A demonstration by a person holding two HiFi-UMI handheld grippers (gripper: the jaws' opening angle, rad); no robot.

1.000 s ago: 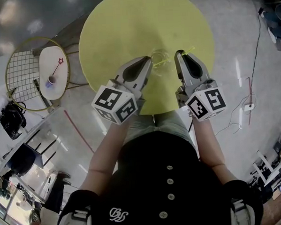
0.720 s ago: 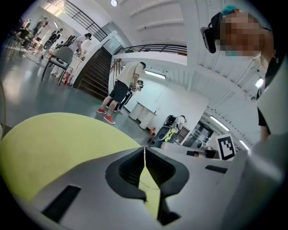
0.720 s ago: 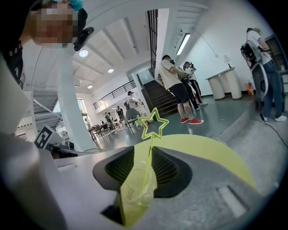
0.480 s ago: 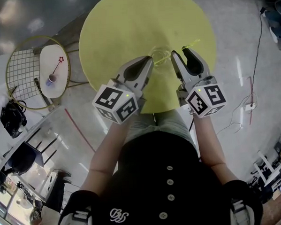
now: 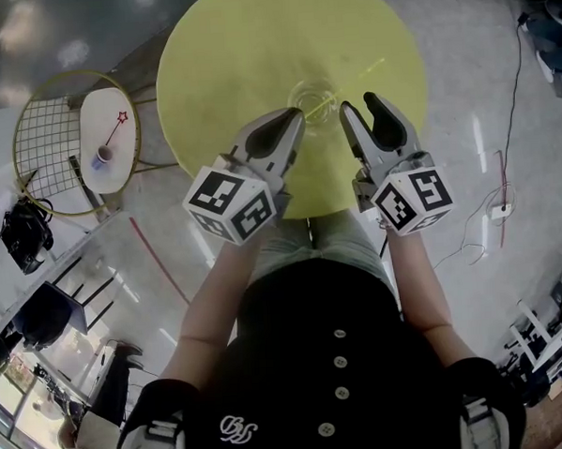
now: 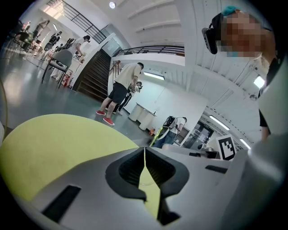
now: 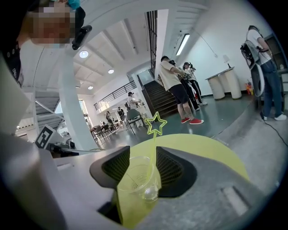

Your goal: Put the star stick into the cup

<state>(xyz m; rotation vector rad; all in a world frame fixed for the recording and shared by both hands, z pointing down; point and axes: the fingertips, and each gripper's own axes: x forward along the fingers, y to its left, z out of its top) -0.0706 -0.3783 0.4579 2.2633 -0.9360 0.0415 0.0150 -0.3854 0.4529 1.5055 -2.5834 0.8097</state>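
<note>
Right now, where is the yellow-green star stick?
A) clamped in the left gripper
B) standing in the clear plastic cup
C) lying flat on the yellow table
B: the right gripper view shows the star stick standing inside the clear plastic cup, its star above the rim.

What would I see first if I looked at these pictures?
The big round yellow table fills the middle of the head view. Near its edge closest to the person stands a clear cup with a yellow-green star stick leaning in it, star on top.
</note>
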